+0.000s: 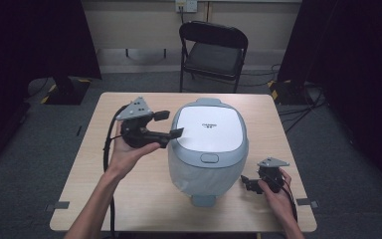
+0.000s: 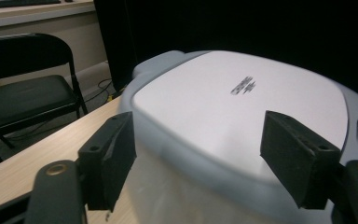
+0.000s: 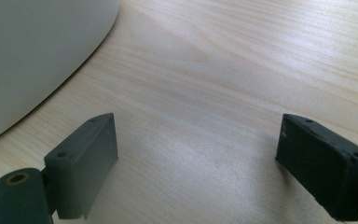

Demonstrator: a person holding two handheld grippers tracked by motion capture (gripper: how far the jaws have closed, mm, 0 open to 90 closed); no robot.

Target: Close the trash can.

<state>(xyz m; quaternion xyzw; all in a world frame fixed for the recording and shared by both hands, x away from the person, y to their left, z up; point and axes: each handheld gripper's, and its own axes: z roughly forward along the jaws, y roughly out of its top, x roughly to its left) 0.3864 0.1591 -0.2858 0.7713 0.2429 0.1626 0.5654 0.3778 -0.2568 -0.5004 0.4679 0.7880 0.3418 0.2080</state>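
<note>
While a white and grey rice cooker (image 1: 208, 147) is sitting with its lid down at the middle of the wooden worktop (image 1: 144, 199), the left hand-held gripper (image 1: 168, 124) is hovering just beside the cooker's left edge at lid height, its jaws spread apart and grasping nothing. Near the worktop's right front corner, the right hand-held gripper (image 1: 246, 183) is resting low by the cooker's base, jaws likewise released and empty. Beyond the worktop, a black folding chair (image 1: 213, 52) is standing.

One rice cooker (image 1: 208, 149) at centre frame, one wooden table (image 1: 129, 199), two handheld grippers, left gripper (image 1: 170, 124) and right gripper (image 1: 247, 182), one folding chair (image 1: 213, 52) at upper centre
</note>
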